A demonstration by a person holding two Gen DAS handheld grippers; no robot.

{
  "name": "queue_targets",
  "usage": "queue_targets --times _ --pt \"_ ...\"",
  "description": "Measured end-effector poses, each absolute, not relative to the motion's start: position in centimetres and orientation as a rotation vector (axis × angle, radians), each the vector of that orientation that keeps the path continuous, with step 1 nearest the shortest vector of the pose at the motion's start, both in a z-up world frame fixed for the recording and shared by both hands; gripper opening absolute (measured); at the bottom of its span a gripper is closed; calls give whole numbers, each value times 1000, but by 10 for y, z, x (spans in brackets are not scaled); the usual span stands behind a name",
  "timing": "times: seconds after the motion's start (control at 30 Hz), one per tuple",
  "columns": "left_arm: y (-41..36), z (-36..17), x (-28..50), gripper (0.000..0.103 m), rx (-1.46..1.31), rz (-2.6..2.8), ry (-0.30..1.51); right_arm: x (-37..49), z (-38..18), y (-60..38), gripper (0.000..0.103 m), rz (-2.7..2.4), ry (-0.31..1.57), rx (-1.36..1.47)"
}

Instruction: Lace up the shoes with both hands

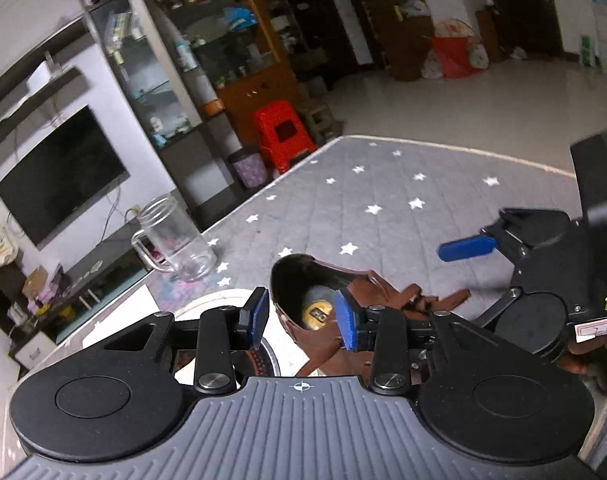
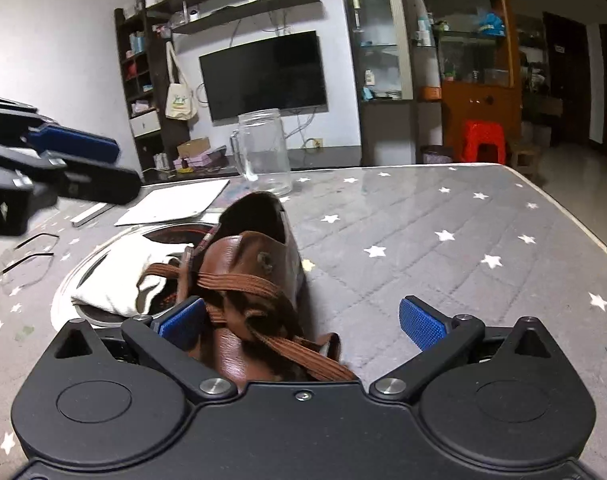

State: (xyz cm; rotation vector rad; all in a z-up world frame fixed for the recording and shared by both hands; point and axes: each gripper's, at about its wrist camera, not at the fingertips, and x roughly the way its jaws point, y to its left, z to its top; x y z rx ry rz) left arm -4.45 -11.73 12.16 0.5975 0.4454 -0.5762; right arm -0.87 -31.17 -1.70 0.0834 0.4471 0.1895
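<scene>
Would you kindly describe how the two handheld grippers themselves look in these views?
Both match: the left gripper and right gripper have black bodies with ribbed top plates, two round black discs, black linkage arms on silver bolts, and fingers faced with blue textured pads. The left shows a small white crosshair mark; a label hangs off the right.

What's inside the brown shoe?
Looking into the brown shoe from the left wrist view, a round gold label sits on the dark insole near the heel. Farther in, toward the toe, the leather upper and brown laces cover everything, so that part cannot be seen.
</scene>
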Motion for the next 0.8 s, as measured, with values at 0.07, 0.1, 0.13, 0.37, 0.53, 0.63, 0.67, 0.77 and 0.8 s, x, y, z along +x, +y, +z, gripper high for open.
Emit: queue_targets --times 0.07,0.1,0.13,0.37,0.53,0.63,0.67,0.77,0.8 --pt "-119 121 -45 38 627 -607 444 -12 -16 -309 103 202 432 72" --pt "-120 120 -45 38 641 -619 441 -13 -16 -308 103 206 427 69" --pt "-120 120 -45 38 651 -629 440 -13 -16 -307 103 209 426 68" --pt "-133 101 -44 38 848 -774 457 -12 -21 -308 103 245 436 99" --pt "-134 93 -27 38 907 -812 500 -12 -24 -306 103 261 442 106" --pt "-133 91 -17 38 932 -832 531 -10 -24 -307 103 270 448 115" --pt "-133 89 -15 38 945 -835 537 -10 -24 -306 103 272 451 114" --pt "-135 87 -7 35 978 -858 563 -10 -25 -306 103 274 457 111" --pt "-137 86 -6 30 988 -863 567 -10 -25 -304 103 276 457 108"
